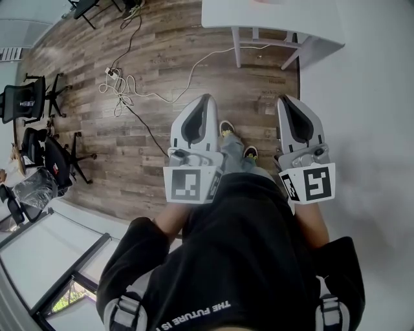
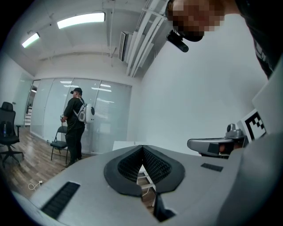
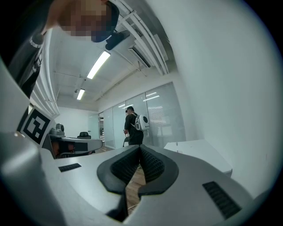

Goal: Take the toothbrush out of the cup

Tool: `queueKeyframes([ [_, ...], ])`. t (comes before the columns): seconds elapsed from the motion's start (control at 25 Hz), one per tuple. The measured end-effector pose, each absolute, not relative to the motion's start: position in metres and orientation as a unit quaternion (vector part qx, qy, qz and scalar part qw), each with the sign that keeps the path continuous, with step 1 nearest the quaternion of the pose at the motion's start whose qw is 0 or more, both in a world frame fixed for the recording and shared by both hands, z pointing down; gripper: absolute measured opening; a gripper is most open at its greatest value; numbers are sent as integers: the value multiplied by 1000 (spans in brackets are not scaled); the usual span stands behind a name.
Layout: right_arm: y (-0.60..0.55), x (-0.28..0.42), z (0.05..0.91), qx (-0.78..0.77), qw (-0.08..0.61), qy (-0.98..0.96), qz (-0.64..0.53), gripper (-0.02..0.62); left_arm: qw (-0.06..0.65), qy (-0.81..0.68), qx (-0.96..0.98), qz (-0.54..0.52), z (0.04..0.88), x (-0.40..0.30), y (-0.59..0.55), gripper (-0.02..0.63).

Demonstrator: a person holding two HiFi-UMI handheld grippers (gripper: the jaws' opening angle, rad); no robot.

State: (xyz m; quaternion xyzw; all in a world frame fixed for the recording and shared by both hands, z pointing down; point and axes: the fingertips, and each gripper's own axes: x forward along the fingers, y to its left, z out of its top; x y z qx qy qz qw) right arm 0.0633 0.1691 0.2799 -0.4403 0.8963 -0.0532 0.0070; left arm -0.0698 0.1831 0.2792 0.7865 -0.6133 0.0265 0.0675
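Note:
Neither a toothbrush nor a cup shows in any view. In the head view my left gripper point(image 1: 206, 98) and right gripper point(image 1: 285, 99) are held side by side at waist height, pointing forward over the wooden floor. Both are shut, jaw tips touching, with nothing between them. The left gripper view shows its black pads point(image 2: 152, 163) meeting at the tip point(image 2: 142, 146), and the right gripper view shows the same point(image 3: 140, 148). Each gripper also appears in the other's view: the right gripper point(image 2: 216, 145) and the left gripper point(image 3: 70, 145).
A white table point(image 1: 272, 19) stands ahead against the white wall point(image 1: 369, 97). Cables point(image 1: 123, 84) lie on the floor at left, near black office chairs point(image 1: 39, 97). A person with a white backpack point(image 2: 76, 121) stands by a glass partition.

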Motion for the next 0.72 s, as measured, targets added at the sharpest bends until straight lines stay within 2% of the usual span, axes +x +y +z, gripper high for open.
queueKeyframes([
  [0.72, 89, 2, 265, -443, -8, 896, -32, 20, 78, -596, 799, 10, 279, -122, 103, 17],
])
